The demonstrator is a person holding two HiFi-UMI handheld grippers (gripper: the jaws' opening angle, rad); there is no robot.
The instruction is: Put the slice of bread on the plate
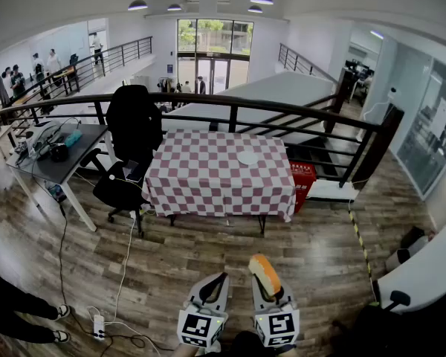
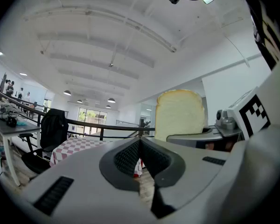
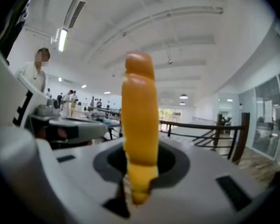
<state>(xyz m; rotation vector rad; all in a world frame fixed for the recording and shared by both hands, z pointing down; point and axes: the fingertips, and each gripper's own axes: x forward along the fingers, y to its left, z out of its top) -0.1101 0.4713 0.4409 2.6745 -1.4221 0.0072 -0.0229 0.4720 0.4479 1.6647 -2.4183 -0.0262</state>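
Right gripper (image 3: 138,172) is clenching the slice of bread (image 3: 139,111) between its jaws. The slice is standing upright and edge-on to that gripper's own camera, its orange-brown crust running up well above the jaw tips and its lower end squeezed between the pads. Left gripper (image 2: 140,143) is riding just beside it with its jaws pressed together and nothing between them; from its camera the pale face of the slice is showing to the right, sticking up from the other gripper.

Both grippers are pointing roughly level over the wooden floor (image 1: 312,251), well short of the table (image 1: 201,184). That table is wearing a red-and-white checked cloth, and the white plate (image 1: 247,157) is sitting on it toward the far right side — well apart from the bread. A black office chair (image 1: 132,129) is standing at the table's left end, with a dark desk (image 1: 68,161) cluttered with gear beyond it. A dark railing (image 1: 282,111) is running behind the table, and a red box (image 1: 303,178) is resting on the floor by the table's right end.
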